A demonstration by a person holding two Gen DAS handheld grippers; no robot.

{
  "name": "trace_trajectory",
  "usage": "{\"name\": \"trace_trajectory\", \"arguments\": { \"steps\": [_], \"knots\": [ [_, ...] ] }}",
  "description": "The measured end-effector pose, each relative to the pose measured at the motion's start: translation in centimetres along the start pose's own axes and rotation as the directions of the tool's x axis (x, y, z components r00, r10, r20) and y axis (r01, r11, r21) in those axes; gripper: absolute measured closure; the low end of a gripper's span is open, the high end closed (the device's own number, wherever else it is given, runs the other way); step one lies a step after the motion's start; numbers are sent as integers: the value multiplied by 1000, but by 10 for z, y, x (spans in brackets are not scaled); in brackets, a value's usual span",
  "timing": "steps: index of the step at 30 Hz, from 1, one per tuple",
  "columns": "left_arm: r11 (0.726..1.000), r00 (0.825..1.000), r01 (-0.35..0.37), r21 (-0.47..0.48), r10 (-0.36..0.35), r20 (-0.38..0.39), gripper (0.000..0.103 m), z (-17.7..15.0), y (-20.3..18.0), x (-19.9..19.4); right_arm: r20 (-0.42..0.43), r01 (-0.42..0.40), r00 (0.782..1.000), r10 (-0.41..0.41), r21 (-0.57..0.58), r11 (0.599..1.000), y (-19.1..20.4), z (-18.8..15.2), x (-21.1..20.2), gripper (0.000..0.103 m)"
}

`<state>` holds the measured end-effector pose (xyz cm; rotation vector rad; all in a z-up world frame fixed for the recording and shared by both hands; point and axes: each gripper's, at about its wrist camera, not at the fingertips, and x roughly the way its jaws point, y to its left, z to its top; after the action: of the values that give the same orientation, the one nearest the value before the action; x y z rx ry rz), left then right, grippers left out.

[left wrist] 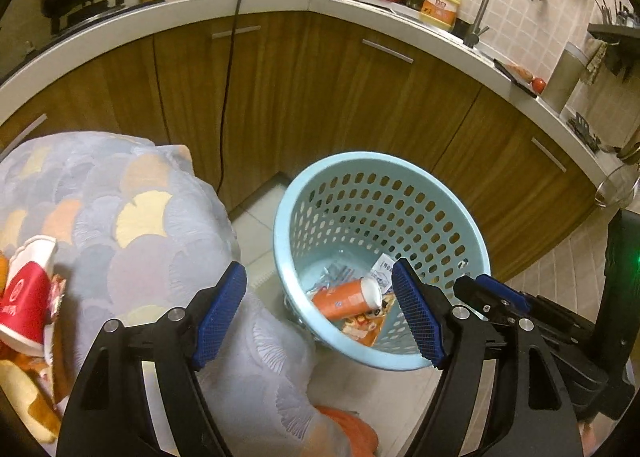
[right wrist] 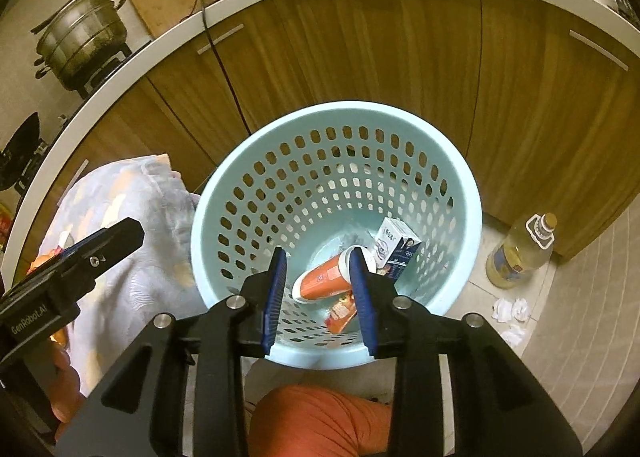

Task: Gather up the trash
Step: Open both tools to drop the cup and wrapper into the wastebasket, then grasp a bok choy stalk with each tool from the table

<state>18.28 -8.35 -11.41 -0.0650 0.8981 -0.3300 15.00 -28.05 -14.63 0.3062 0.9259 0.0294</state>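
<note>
Drop done, next grab coming up

Right gripper (right wrist: pixel 318 289) sits part-open and empty above the basket (right wrist: pixel 208 233); left gripper (left wrist: pixel 318 317) spread wide, empty. Swing left toward the red cup (left wrist: pixel 26 297).

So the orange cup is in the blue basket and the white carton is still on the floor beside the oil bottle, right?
Not quite: the right wrist view shows the white carton inside the blue basket, next to the orange cup. Only crumpled paper lies by the oil bottle.
</note>
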Motion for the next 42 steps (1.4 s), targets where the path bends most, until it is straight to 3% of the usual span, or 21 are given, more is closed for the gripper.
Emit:
{"name": "trace_trajectory", "arguments": {
  "steps": [10, 17, 23, 27, 34, 38, 42],
  "knots": [
    [999, 998, -8, -36, 11, 69, 30, -10, 16, -43, 41, -51, 998, 53, -53, 997, 27, 1, -25, 73],
    [993, 987, -68, -97, 82, 141, 30, -26, 48, -97, 68, -128, 988, 142, -183, 975, 91, -12, -44, 73],
    [967, 960, -148, -208, 191, 206, 30, -56, 99, -157, 47, -199, 973, 226, -323, 925, 159, -44, -46, 68],
    [922, 932, -221, -318, 296, 211, 30, -84, 142, -194, 15, -271, 952, 307, -426, 863, 207, -74, -50, 64],
    [799, 878, -295, -525, 443, 180, 30, -133, 234, -254, -63, -351, 923, 380, -544, 762, 280, -120, -55, 64],
    [752, 869, -309, -582, 472, 148, 31, -156, 271, -273, -111, -391, 906, 409, -590, 706, 318, -146, -55, 64],
    [731, 870, -301, -613, 474, 138, 38, -170, 296, -278, -147, -406, 899, 413, -631, 660, 346, -166, -47, 64]
  ]
}}
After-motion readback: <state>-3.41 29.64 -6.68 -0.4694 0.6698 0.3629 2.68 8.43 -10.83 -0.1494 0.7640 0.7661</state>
